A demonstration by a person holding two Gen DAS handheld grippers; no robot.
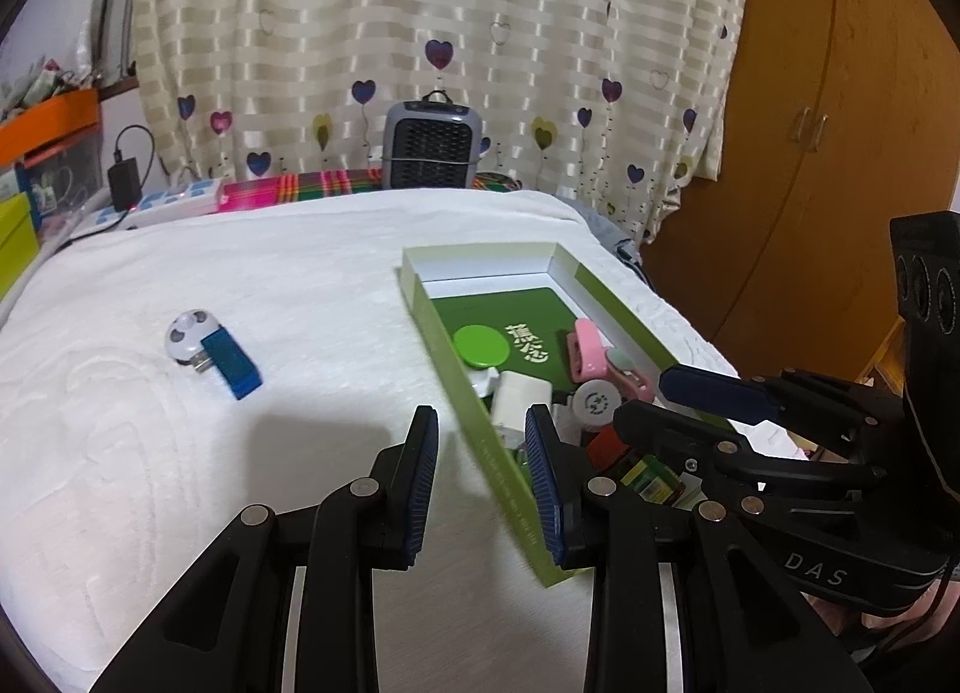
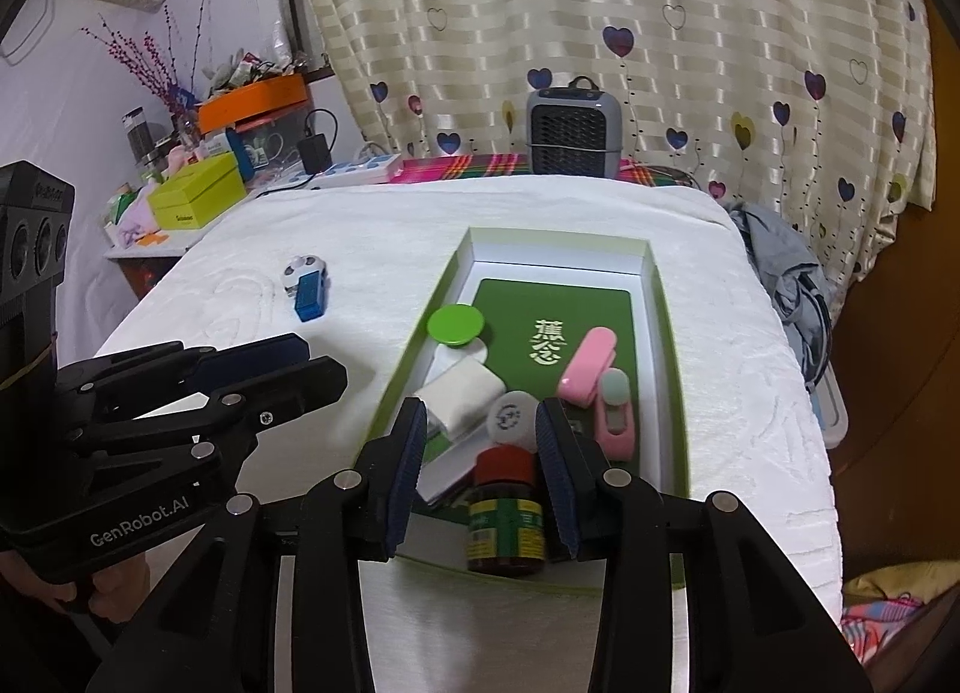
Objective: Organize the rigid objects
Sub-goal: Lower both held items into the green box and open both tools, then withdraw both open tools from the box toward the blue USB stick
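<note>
A green-and-white shallow box [image 2: 651, 297] [image 1: 444, 327] lies on the white cloth. It holds a green disc [image 2: 459, 324], a white block [image 2: 462, 396], a white round cap [image 2: 512, 414], pink clips [image 2: 591, 366] and a brown red-capped bottle [image 2: 507, 513]. A blue USB stick with a white round piece [image 1: 210, 351] [image 2: 309, 288] lies loose at the left. My left gripper [image 1: 480, 489] is open and empty over the box's near left wall. My right gripper [image 2: 480, 483] is open above the bottle, not closed on it.
A grey heater [image 2: 573, 132] stands at the table's far edge before the curtain. A power strip [image 2: 354, 171], a lime box [image 2: 198, 198] and clutter sit at the far left. A wooden wardrobe [image 1: 840, 123] stands at the right.
</note>
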